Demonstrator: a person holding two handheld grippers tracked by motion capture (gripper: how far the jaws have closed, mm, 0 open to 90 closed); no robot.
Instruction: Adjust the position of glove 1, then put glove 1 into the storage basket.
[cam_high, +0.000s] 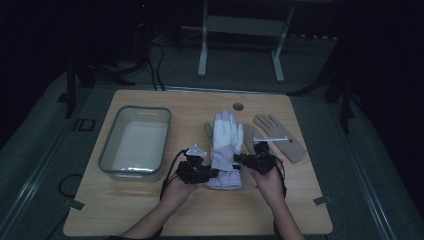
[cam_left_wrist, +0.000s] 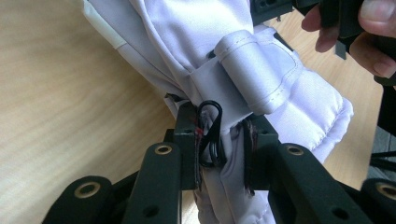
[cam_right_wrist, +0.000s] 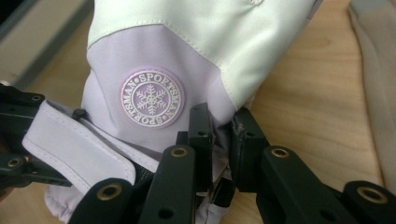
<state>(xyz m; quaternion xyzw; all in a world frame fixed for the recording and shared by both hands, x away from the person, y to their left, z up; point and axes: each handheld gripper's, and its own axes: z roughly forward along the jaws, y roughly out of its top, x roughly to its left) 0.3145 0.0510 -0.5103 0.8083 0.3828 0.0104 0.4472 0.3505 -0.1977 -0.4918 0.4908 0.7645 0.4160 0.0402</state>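
Note:
A white and lilac ski glove (cam_high: 226, 145) lies mid-table with its fingers pointing away from me. My left gripper (cam_high: 212, 172) grips the cuff's left side. In the left gripper view the left gripper (cam_left_wrist: 223, 140) pinches fabric beside a black clip loop (cam_left_wrist: 210, 130), under the wrist strap (cam_left_wrist: 254, 70). My right gripper (cam_high: 239, 159) bites the glove's right edge. The right gripper view shows the right gripper (cam_right_wrist: 219, 135) shut on lilac fabric just below a round snowflake badge (cam_right_wrist: 151, 99). The glove (cam_right_wrist: 187, 28) hangs slightly above the wood there.
An empty grey bin (cam_high: 107, 150) stands at the table's left. A tan glove (cam_high: 277, 135) lies flat to the right of the ski glove. A round hole (cam_high: 238, 106) sits near the table's far edge. White frame legs (cam_high: 202, 60) stand beyond the table.

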